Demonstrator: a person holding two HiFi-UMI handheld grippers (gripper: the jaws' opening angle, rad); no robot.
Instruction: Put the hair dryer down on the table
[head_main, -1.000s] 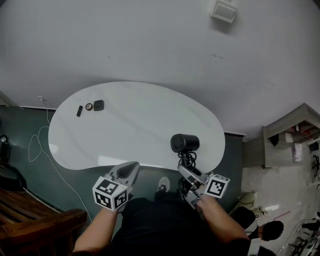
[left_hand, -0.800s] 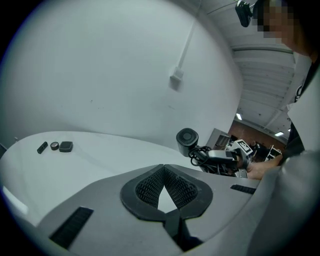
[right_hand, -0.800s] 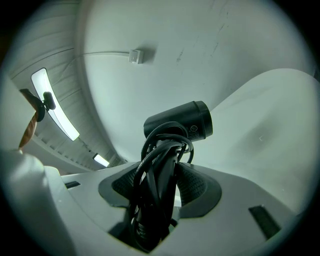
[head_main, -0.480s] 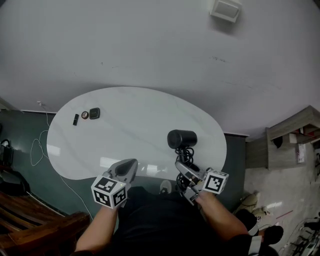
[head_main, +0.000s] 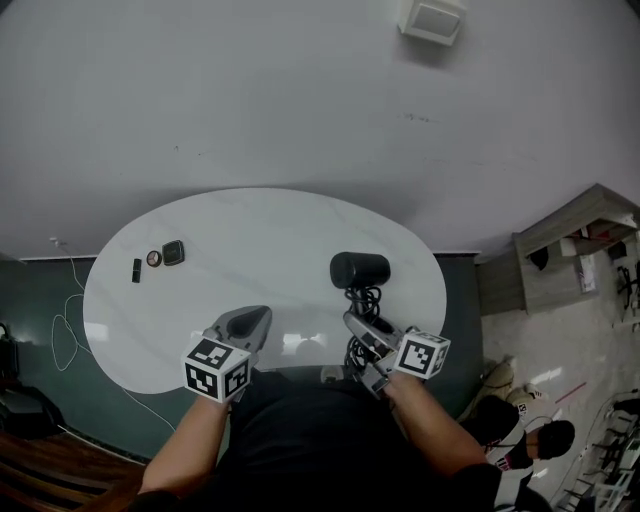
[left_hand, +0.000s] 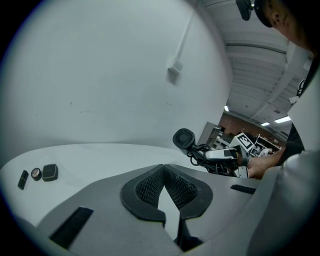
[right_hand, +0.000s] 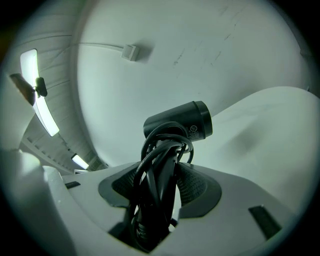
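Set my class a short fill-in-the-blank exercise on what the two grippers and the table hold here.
1. The right gripper is shut on a black ____, whose cord is wound round its handle.
2. The left gripper is shut and holds ____.
3. Three small items lie on the white ____.
Missing words: hair dryer; nothing; table.

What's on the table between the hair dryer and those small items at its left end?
Nothing: the head view shows only bare white tabletop between the hair dryer, held by the right gripper, and the small dark items.
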